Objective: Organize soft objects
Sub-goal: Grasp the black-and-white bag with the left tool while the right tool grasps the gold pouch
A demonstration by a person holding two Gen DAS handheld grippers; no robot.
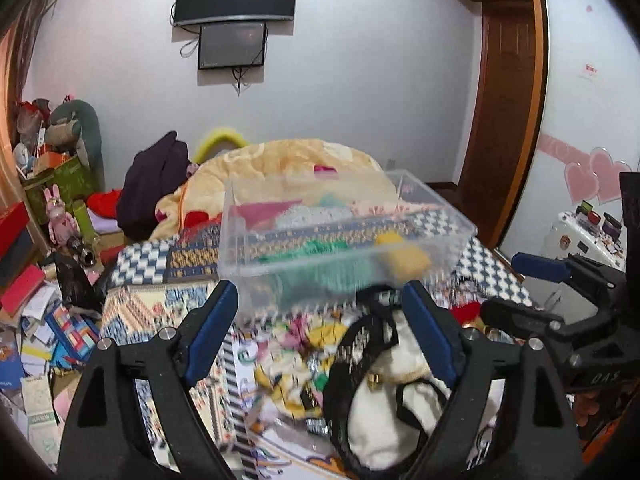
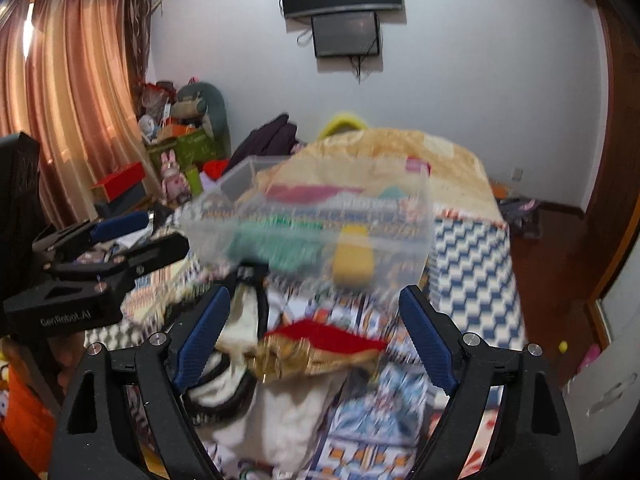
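Note:
A clear plastic box (image 1: pixel 344 232) (image 2: pixel 308 228) stands on the patterned bed, holding a green soft item (image 1: pixel 316 256) (image 2: pixel 276 240) and a yellow one (image 1: pixel 404 256) (image 2: pixel 354 260). My left gripper (image 1: pixel 320 300) is open above a white pouch with black straps (image 1: pixel 384 392) and a colourful cloth (image 1: pixel 296 352). My right gripper (image 2: pixel 316 304) is open above a red and gold soft item (image 2: pixel 320 348); the white pouch (image 2: pixel 236 344) lies to its left. Each gripper shows in the other's view, the right one (image 1: pixel 532 288) and the left one (image 2: pixel 108 240).
A beige quilt (image 1: pixel 296 168) and a dark garment (image 1: pixel 152 188) lie behind the box. Boxes, papers and toys clutter the floor at left (image 1: pixel 44 320). A wooden door (image 1: pixel 500 120) stands right. Curtains (image 2: pixel 68 100) hang at left.

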